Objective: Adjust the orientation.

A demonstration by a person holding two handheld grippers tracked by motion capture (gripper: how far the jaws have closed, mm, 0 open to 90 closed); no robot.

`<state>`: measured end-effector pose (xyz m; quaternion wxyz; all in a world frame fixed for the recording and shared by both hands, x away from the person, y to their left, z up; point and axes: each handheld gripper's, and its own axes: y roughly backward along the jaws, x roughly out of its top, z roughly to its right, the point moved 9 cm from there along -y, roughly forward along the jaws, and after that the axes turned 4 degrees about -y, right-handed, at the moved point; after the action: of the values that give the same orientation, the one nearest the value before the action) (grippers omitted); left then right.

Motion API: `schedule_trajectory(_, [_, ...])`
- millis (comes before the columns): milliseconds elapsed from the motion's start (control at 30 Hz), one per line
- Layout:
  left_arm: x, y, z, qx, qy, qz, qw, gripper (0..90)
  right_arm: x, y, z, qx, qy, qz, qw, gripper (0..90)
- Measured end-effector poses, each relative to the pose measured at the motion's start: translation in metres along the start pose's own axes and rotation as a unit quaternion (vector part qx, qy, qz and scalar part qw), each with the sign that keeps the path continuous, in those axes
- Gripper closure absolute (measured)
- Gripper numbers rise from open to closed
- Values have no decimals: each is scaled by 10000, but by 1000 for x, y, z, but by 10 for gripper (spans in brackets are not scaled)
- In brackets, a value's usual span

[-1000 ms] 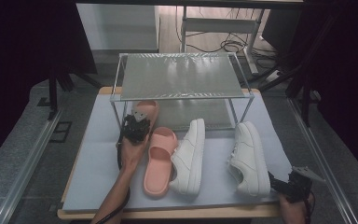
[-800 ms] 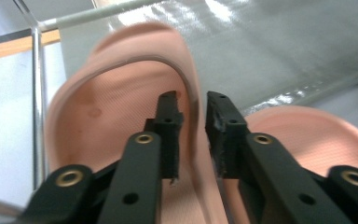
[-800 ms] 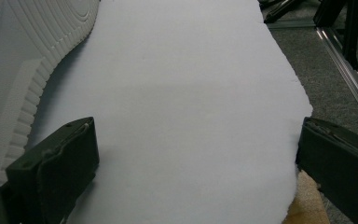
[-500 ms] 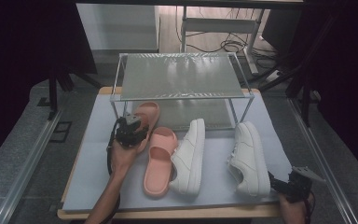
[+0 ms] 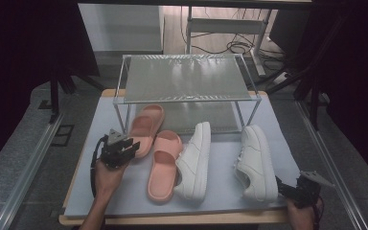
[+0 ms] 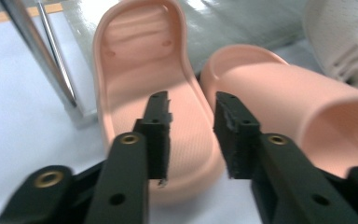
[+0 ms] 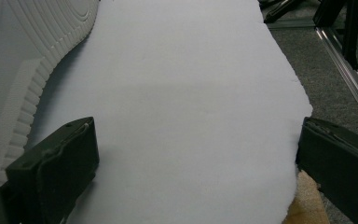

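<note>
Two pink slippers lie on the blue-grey mat (image 5: pixel 278 124). One slipper (image 5: pixel 146 125) (image 6: pixel 140 70) reaches under the glass-topped rack (image 5: pixel 187 76); the other (image 5: pixel 164 165) (image 6: pixel 284 102) lies beside it. My left gripper (image 5: pixel 130 145) (image 6: pixel 191 128) hovers at the near end of the first slipper. Its jaws have just been closing but stand apart, gripping nothing, with the slipper's rim behind the gap. Two white sneakers (image 5: pixel 194 160) (image 5: pixel 256 163) lie to the right. My right gripper (image 5: pixel 287 188) (image 7: pixel 196 163) is wide open and empty beside the right sneaker's sole (image 7: pixel 28 56).
The rack's metal legs (image 6: pixel 37 51) stand just left of the first slipper. A white sneaker's side (image 6: pixel 340 42) shows at the far right of the left gripper view. The mat's edge and the wooden table corner (image 7: pixel 307 196) lie by the right gripper.
My left gripper has pulled back from the slipper under the rack, moving left and toward the person. The slipper stays where it lay. The right gripper has not moved.
</note>
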<state>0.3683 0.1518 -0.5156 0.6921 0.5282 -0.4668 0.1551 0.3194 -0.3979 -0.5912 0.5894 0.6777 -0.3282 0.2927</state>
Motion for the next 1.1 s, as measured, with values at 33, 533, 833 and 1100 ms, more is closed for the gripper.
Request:
schedule_trajectory(33, [-4, 2, 1, -24, -46, -1, 10000, 728, 0, 0, 0, 0, 0, 1, 10000, 0])
schedule_trajectory(533, [-43, 7, 8, -150, -180, -268, 9994, 898, 0, 0, 0, 2, -6, 1, 10000, 0])
schedule_trajectory(833, [-50, -6, 6, -57, -213, -421, 9989, 898, 0, 0, 0, 0, 1, 3, 10000, 0])
schedule_trajectory(1100, [-41, -20, 9, -46, -238, -411, 9989, 898, 0, 0, 0, 0, 3, 0, 10000, 0])
